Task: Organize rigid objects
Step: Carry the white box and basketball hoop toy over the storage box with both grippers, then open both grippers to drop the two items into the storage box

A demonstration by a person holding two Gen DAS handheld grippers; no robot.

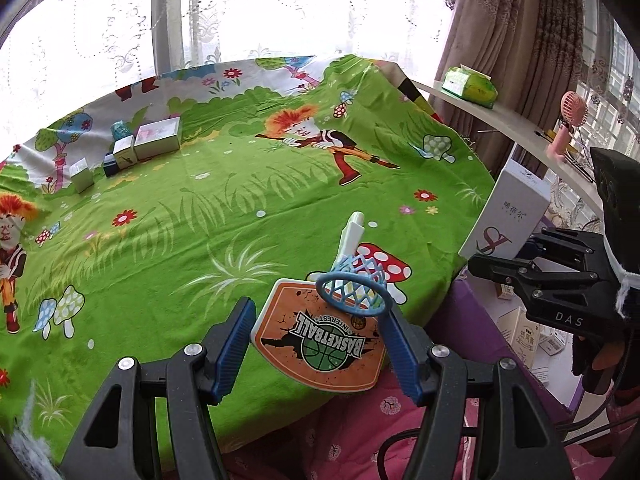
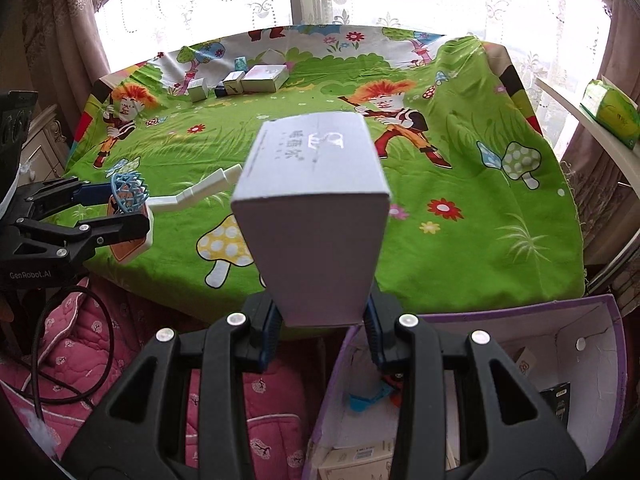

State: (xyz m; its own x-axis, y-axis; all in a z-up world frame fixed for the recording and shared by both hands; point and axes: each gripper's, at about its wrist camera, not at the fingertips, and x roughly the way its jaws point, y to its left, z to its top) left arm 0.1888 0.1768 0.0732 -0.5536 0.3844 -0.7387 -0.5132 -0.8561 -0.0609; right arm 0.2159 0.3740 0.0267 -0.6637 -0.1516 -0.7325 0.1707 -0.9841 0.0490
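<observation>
Nearest the right wrist camera, the right gripper pinches the bottom end of a tall white carton, its long axis running up and away toward the window. Below it sits a purple storage box already holding a few cartons and toys. The left gripper clamps a toy basketball hoop by its backboard edges, white pole pointing away over the green-clothed table. Several small boxes remain at the table's far side, so the sorting looks partway done.
</observation>
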